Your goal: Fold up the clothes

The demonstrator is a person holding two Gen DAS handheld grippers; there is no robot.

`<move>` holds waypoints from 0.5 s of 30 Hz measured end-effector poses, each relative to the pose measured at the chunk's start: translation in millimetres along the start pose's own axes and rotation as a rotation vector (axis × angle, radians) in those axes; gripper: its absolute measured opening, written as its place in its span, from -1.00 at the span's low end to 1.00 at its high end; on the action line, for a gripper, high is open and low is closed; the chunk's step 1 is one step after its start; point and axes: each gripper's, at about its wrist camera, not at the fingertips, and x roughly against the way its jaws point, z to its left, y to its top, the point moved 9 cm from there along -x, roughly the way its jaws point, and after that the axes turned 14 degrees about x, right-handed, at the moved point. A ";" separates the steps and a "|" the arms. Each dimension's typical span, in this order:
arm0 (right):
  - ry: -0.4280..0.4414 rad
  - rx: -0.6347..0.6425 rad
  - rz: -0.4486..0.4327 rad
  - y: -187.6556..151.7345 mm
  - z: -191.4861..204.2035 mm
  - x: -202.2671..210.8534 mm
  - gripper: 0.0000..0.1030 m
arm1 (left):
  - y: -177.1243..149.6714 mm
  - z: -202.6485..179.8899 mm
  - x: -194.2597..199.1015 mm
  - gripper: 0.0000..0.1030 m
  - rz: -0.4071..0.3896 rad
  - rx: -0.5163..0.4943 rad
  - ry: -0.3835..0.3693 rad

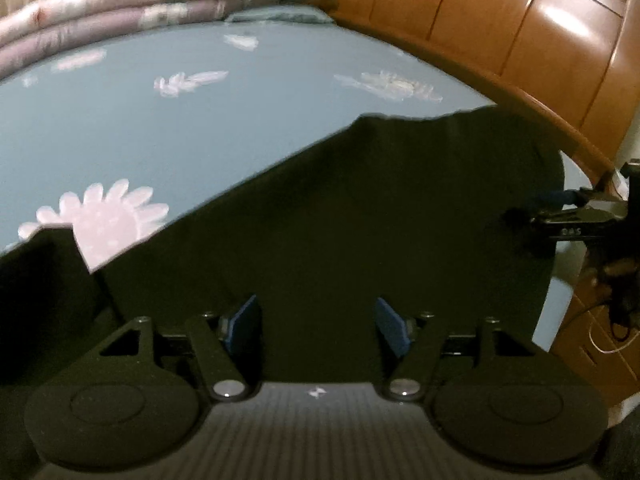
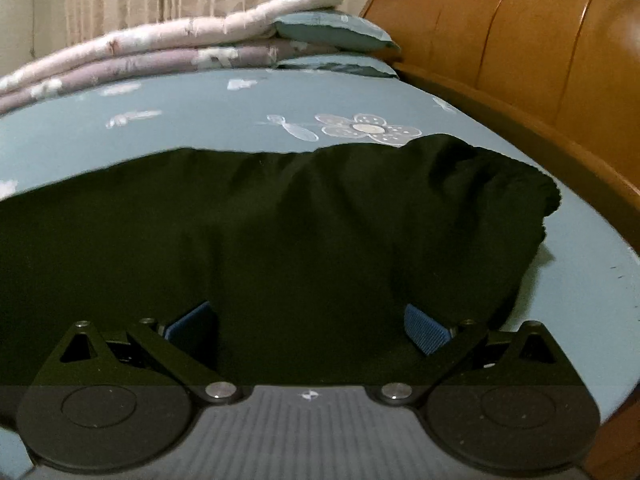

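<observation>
1. Left wrist view: left hand-held gripper (image 1: pixel 316 326) hovering released, blue pads (image 1: pixel 245 322) spread apart with only the dark garment (image 1: pixel 340 208) lying ahead between them, nothing pinched. Garment spreading flat on the bed (image 1: pixel 120 128), running forward and to the right of the pads. Right hand-held gripper (image 1: pixel 516 220) showing at the far right, over the garment's edge; grip there impossible to tell from this angle. Risking a pinch of the bedsheet along with the cloth if closing too deep.

2. Right wrist view: right hand-held gripper (image 2: pixel 314 330) standing released too, pads wide, the dark garment (image 2: pixel 280 216) lying ahead, bunching toward the right front. Risking a crooked fold from that rumpled lump, or catching one layer only. Headboard (image 2: pixel 520 60) looming right, risking a knock.
</observation>
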 end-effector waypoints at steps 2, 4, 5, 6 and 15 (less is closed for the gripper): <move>-0.006 0.003 0.039 10.1 3.4 -0.5 1.00 | 5.5 1.9 2.0 0.31 0.025 0.018 -0.015; 0.000 0.022 0.039 27.3 10.7 -1.0 1.00 | 19.3 -0.9 5.9 0.32 0.004 -0.001 -0.043; 0.001 0.042 0.023 39.8 15.5 -2.3 1.00 | 26.1 -1.7 7.0 0.35 -0.004 -0.009 -0.056; 0.009 0.060 0.017 50.8 20.4 -5.5 1.00 | 32.4 -1.1 6.0 0.36 -0.005 -0.011 -0.067; 0.066 0.131 0.167 78.2 68.7 -53.0 1.00 | 42.7 27.1 -29.2 0.36 0.076 0.035 -0.103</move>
